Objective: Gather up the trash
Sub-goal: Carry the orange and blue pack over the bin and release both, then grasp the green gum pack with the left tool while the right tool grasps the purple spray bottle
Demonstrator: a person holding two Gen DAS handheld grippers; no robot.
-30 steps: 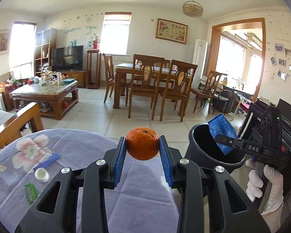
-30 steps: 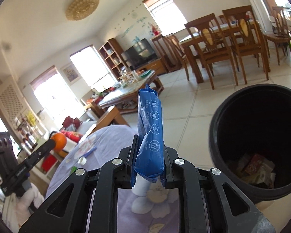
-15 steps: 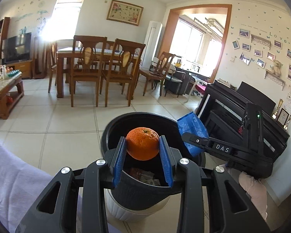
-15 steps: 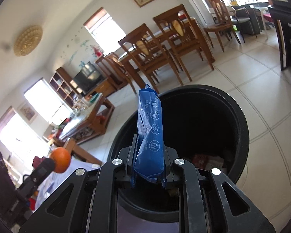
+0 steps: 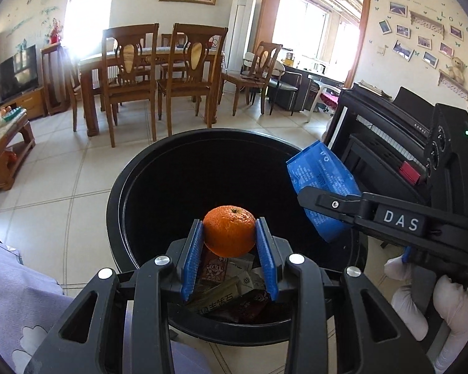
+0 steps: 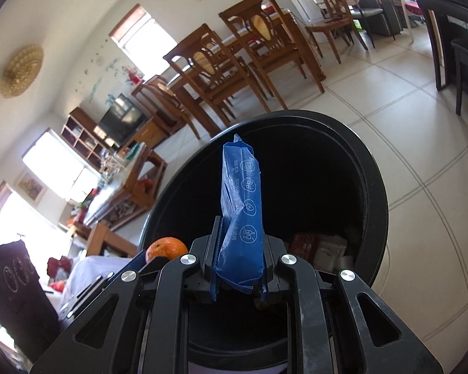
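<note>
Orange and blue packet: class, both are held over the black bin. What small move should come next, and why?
Probably open both grippers. The left gripper holds the orange and the right gripper the blue packet above the black bin, where other trash already lies.

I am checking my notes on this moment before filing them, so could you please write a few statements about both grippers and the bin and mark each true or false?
1. The left gripper is shut on an orange. True.
2. The right gripper holds a red can. False: it is shut on a blue packet.
3. The black bin is empty. False: wrappers lie at its bottom.
4. Both items are above the bin's opening. True.
</note>
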